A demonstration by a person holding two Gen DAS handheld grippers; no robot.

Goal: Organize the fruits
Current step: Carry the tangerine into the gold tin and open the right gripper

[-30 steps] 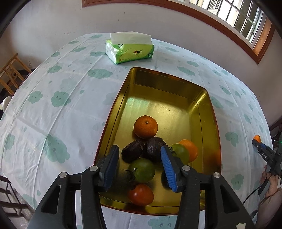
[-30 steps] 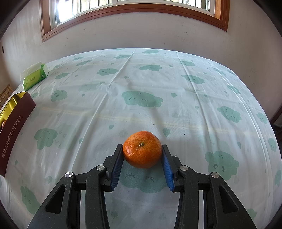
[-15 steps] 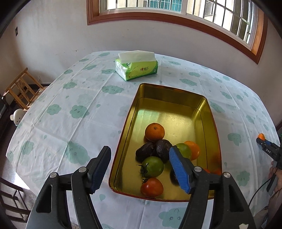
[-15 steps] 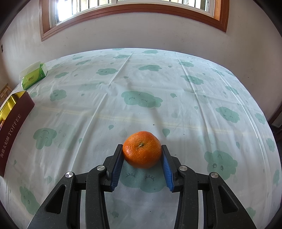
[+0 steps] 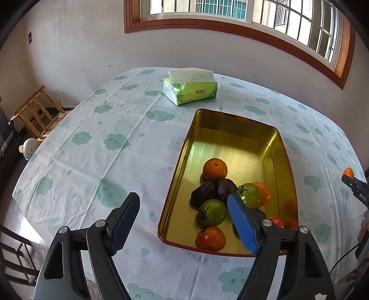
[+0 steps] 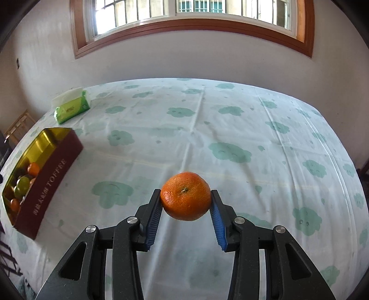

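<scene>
My right gripper (image 6: 185,215) has its jaws clenched on a mandarin (image 6: 185,196), lower centre of frame, above the tabletop (image 6: 230,129). My left gripper (image 5: 184,223) is empty, jaws opening, over the gold tin (image 5: 233,122) of fruit at lower right.

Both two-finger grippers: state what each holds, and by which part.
Right gripper: round orange mandarin, pinched across its sides, stem facing the camera. Left gripper: nothing; its jaws are opening, empty.

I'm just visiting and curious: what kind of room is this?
Probably a dining room in a home: a table with a cloud-print tablecloth, a pack of tissues, a wooden chair by the wall, and a wood-framed window.
</scene>
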